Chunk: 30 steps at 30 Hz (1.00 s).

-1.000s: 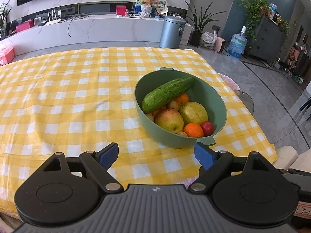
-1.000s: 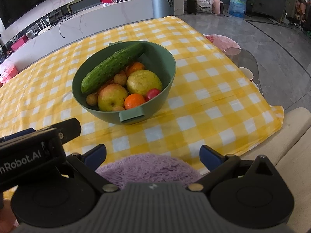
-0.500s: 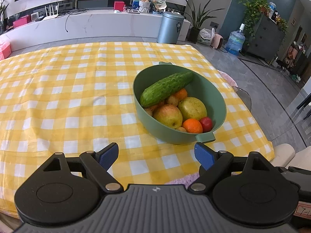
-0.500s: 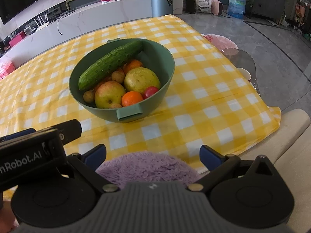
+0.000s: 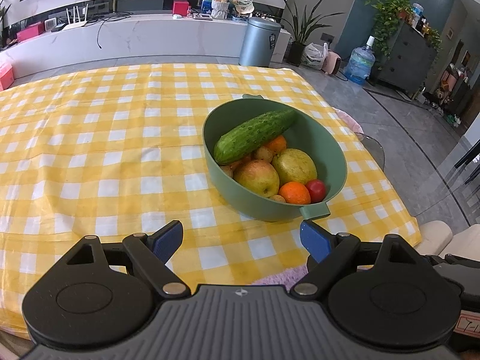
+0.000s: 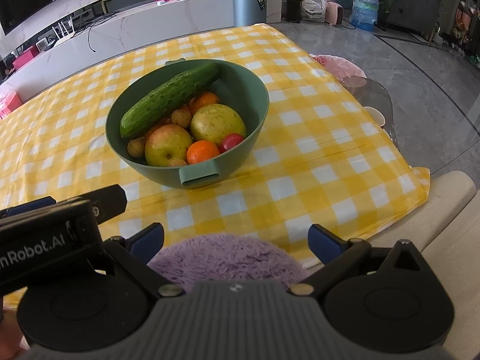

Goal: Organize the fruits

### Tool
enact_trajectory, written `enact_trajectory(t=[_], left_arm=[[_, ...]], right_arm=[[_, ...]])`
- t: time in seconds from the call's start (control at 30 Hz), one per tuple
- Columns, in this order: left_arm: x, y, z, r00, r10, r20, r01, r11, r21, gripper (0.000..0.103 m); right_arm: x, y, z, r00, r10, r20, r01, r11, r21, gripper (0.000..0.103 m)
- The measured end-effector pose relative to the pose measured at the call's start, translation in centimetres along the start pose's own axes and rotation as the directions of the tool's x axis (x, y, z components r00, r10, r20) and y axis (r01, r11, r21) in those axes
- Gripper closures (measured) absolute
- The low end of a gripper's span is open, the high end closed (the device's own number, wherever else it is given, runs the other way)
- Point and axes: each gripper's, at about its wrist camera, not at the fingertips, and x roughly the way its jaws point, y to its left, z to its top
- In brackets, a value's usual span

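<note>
A green bowl (image 5: 333, 150) (image 6: 255, 90) stands on the yellow checked tablecloth (image 5: 105, 150) (image 6: 315, 150), right of centre. A cucumber (image 5: 255, 135) (image 6: 171, 99) lies across the top of the fruit. Under it sit an apple (image 5: 258, 177) (image 6: 166, 148), a yellow-green fruit (image 5: 295, 166) (image 6: 217, 123), an orange (image 5: 294, 193) (image 6: 203, 151), a small red fruit (image 5: 315, 189) (image 6: 231, 141) and several small brown fruits. My left gripper (image 5: 241, 240) is open, short of the bowl. My right gripper (image 6: 235, 238) is open too, near the table's front edge, holding nothing.
A purple fluffy cushion (image 6: 228, 258) lies just under the right gripper. The left gripper's body (image 6: 54, 225) fills the lower left of the right wrist view. A beige chair (image 6: 450, 204) stands at the right. Beyond the table are a grey bin (image 5: 259, 42) and a water jug (image 5: 358, 63).
Both grippers have lifted and pulled back slightly, so the bowl sits a little farther off and more of the room shows. Their jaws stay open.
</note>
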Motion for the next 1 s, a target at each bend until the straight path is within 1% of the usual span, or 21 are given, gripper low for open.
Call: enact_trajectory(t=[0.3, 0.43, 0.53, 1.0], left_arm=[[-0.48, -0.02, -0.09, 1.0, 0.011, 0.016, -0.011, 1.0, 0.003, 0.0], [-0.54, 0.01, 0.0, 1.0, 0.008, 0.01, -0.008, 1.0, 0.0, 0.0], [-0.43, 0.13, 0.04, 1.0, 0.006, -0.007, -0.006, 1.0, -0.007, 0.0], [-0.48, 0.35, 0.19, 1.0, 0.004, -0.009, -0.004, 1.0, 0.001, 0.0]], right_arm=[[-0.3, 0.16, 0.02, 1.0, -0.002, 0.007, 0.002, 1.0, -0.01, 0.005], [-0.6, 0.41, 0.02, 1.0, -0.021, 0.02, 0.022, 0.999, -0.03, 0.005], [-0.56, 0.34, 0.03, 1.0, -0.014, 0.017, 0.015, 1.0, -0.025, 0.005], [-0.42, 0.6, 0.04, 1.0, -0.004, 0.017, 0.005, 0.999, -0.034, 0.005]])
